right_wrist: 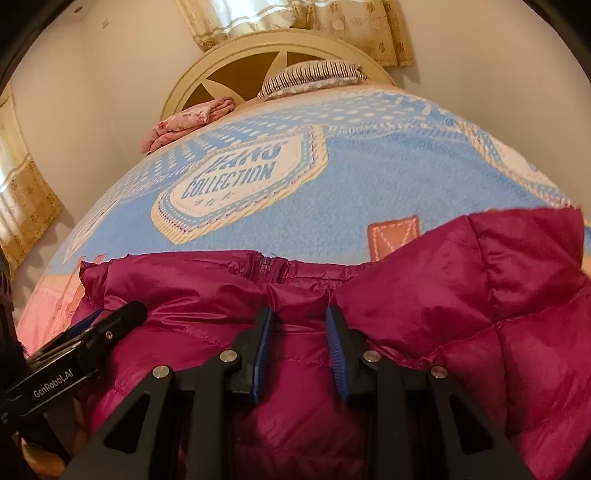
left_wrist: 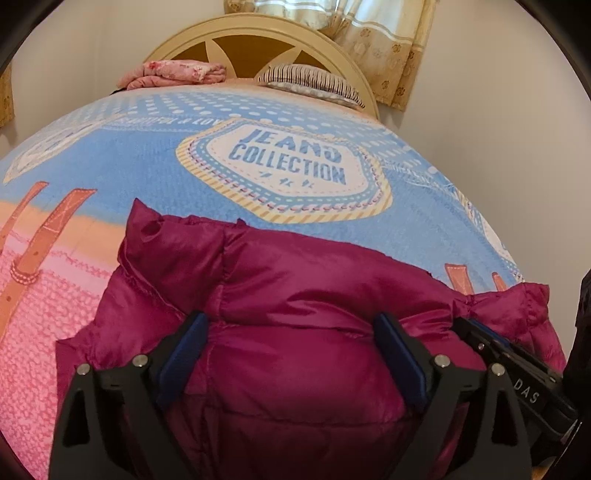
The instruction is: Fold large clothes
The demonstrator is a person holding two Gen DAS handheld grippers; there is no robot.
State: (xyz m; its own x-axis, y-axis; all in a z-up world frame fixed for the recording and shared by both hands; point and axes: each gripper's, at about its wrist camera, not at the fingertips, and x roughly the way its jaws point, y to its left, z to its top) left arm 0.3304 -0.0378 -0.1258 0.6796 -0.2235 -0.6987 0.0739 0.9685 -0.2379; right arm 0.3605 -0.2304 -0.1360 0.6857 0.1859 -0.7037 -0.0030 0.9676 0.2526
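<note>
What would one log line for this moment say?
stage: folding | item: magenta quilted puffer jacket on blue-and-pink printed bedcover | left gripper: open over it | right gripper: pinching a fold

Soft, warm, even room light fills both wrist views, and daylight glows through the curtains (left_wrist: 369, 29) at the far wall without harsh glare. The puffy magenta jacket (left_wrist: 295, 295) carries a mild sheen on its folds and shallow shadows in its creases. Fisheye distortion bulges the bedspread (right_wrist: 332, 177) into a dome, black vignetting cuts the corners, and detail turns slightly soft toward the edges
</note>
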